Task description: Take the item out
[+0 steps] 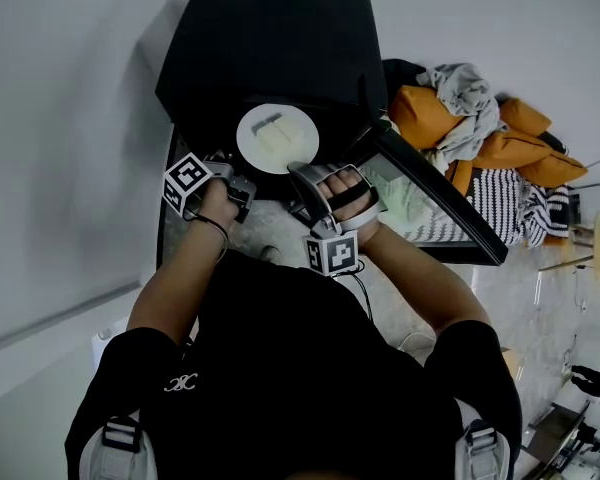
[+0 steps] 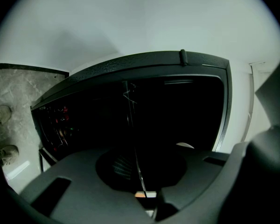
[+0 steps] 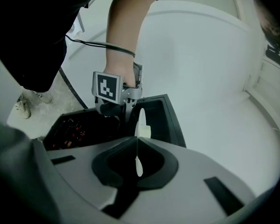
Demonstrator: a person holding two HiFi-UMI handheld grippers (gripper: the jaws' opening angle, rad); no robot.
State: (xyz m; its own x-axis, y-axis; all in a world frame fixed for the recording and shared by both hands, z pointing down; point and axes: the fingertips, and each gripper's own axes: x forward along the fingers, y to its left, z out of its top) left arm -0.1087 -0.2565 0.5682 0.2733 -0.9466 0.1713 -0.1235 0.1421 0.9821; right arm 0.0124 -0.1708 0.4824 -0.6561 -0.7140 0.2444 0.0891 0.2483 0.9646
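A black microwave (image 1: 270,48) stands against the wall with its door (image 1: 440,208) swung open to the right. At its mouth a white plate (image 1: 277,138) carries pale food (image 1: 270,133). My right gripper (image 1: 302,173) is shut on the plate's near right rim. In the right gripper view the plate (image 3: 141,120) shows edge-on between my right gripper's (image 3: 136,146) jaws. My left gripper (image 1: 242,173) is at the plate's left rim. Its own view faces the dark oven (image 2: 177,101), with a thin edge pinched at my left gripper (image 2: 142,195).
A heap of orange, grey and striped clothes (image 1: 480,138) lies right of the door. White wall surrounds the microwave at left and behind. Pale stone floor and the person's shoes (image 2: 4,153) are below. A thin cable (image 3: 93,45) runs along the left forearm.
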